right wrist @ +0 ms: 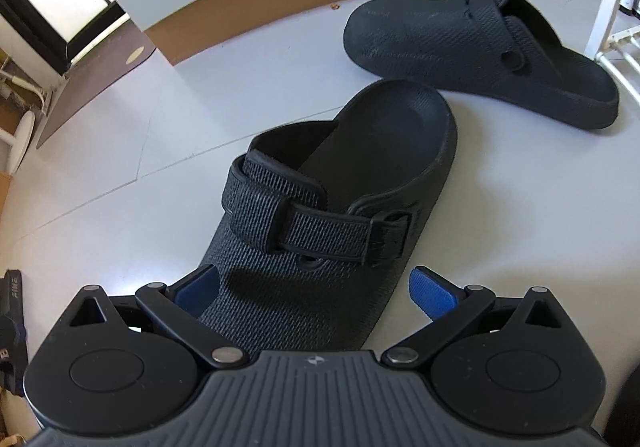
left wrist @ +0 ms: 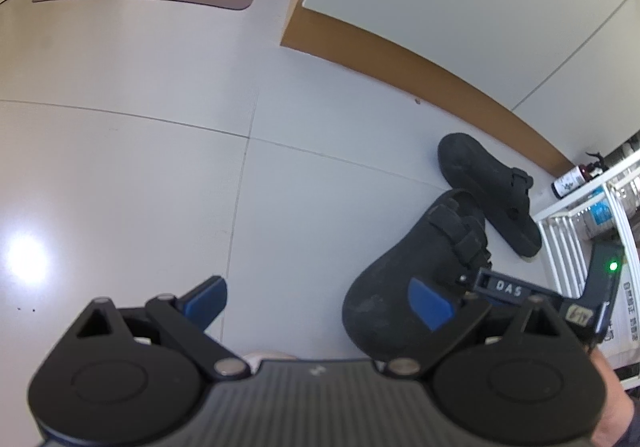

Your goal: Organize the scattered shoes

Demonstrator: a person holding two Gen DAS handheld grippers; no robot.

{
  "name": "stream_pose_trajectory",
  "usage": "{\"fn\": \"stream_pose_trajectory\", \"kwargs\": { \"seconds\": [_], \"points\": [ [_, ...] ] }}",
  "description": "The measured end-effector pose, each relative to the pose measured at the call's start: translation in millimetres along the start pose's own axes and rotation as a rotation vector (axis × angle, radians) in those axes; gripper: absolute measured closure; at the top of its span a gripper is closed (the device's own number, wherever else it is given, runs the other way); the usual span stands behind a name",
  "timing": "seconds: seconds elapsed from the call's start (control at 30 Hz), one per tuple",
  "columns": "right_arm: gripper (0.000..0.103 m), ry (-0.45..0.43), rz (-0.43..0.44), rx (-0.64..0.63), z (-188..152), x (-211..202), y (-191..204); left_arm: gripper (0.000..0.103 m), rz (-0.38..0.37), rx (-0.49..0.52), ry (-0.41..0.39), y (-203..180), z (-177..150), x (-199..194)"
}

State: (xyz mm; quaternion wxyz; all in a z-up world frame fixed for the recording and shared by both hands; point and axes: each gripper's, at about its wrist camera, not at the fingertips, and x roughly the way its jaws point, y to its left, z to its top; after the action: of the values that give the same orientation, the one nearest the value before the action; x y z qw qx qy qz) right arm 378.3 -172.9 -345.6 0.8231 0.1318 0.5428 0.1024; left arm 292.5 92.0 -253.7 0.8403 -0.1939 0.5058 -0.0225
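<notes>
Grey floor (right wrist: 120,135), right gripper (right wrist: 316,297) straddling clog (right wrist: 320,231)

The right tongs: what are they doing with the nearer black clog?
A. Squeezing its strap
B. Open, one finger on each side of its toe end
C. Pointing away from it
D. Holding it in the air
B: the right tongs stand open, a blue finger on either side of the nearer clog, which lies on the floor.

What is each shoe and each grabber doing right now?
Near clog: upright on floor, toe between the right gripper's open jaws.
Far clog: upright by the baseboard, untouched.
Right gripper: open around the near clog's toe.
Left gripper: open, holding nothing.
</notes>
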Motion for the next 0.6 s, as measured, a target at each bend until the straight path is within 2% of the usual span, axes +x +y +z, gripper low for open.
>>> {"fn": "stream_pose_trajectory", "kwargs": {
  "seconds": [0.07,0.1,0.2,0.27,0.33,0.4,0.47,0.5,0.53,0.6],
  "points": [
    [0.003,-0.006,0.017,-0.01,-1,1,0,0.004,-0.001,-0.007,-0.001,3,0,0],
    [0.008,-0.013,0.034,-0.023,-1,1,0,0.004,-0.003,-0.013,0.0,4,-1,-1],
    [0.013,-0.024,0.045,-0.066,0,-2,4,0.004,-0.008,-0.017,0.003,6,-2,-1],
    [0.02,-0.031,0.051,-0.106,0,-5,6,0.004,-0.007,-0.017,0.002,6,-3,-3],
    [0.032,-0.038,0.052,-0.147,2,-9,9,0.004,-0.008,-0.021,-0.002,7,-4,-5],
    [0.038,-0.047,0.037,-0.173,4,-14,12,0.004,-0.006,-0.026,-0.005,8,-5,-7],
    [0.037,-0.067,-0.009,-0.167,6,-20,15,0.004,-0.008,-0.031,-0.006,9,-6,-8],
    [0.028,-0.072,-0.014,-0.15,8,-22,16,0.004,-0.009,-0.032,-0.006,10,-6,-9],
    [0.013,-0.072,-0.011,-0.141,8,-21,16,0.004,-0.01,-0.032,-0.005,10,-6,-9],
    [0.004,-0.071,-0.007,-0.118,11,-17,17,0.004,-0.011,-0.029,-0.004,9,-7,-9]
  ]
}}
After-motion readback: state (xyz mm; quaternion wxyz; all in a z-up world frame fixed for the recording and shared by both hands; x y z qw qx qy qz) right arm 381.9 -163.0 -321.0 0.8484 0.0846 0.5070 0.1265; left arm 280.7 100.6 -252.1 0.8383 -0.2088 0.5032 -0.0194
